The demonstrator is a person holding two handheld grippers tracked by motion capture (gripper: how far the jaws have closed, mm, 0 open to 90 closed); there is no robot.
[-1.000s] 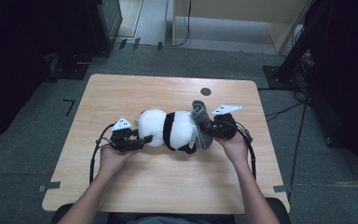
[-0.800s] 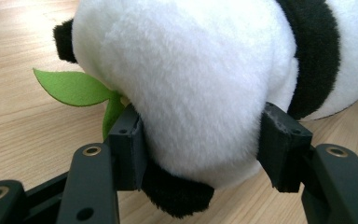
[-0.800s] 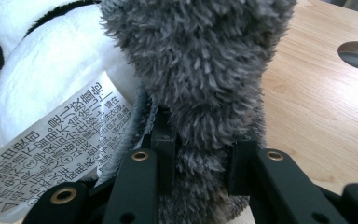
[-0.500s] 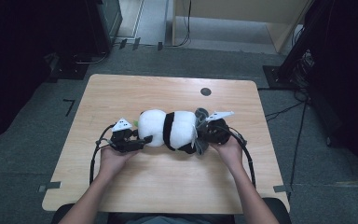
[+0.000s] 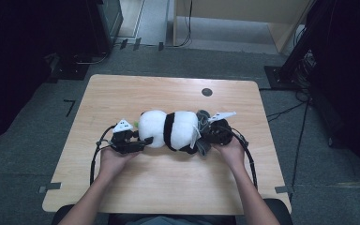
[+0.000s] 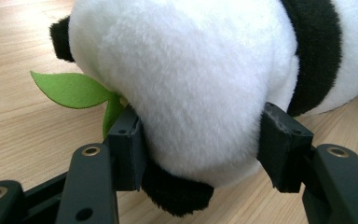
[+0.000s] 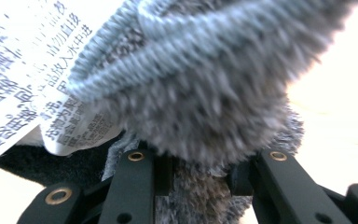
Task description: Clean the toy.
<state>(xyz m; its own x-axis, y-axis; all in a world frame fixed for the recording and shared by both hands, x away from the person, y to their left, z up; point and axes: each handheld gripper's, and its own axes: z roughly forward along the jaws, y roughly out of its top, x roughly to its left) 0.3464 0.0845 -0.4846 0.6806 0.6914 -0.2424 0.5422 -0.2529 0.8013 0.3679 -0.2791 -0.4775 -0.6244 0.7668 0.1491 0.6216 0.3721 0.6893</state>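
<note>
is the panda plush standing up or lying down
Lying down: the panda plush stretches lengthwise along the table, its head between the left gripper pads.

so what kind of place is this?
Probably a lab or recording room, not a home: a bare wooden table on grey carpet, dark equipment racks at the sides, and cables trailing across the floor.

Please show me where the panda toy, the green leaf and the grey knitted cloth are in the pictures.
panda toy (image 5: 171, 130), high view, on its white body.
green leaf (image 6: 70, 88), left gripper view, on the middle of the felt blade.
grey knitted cloth (image 7: 223, 88), right gripper view, on its fuzzy surface above the jaws.
</note>
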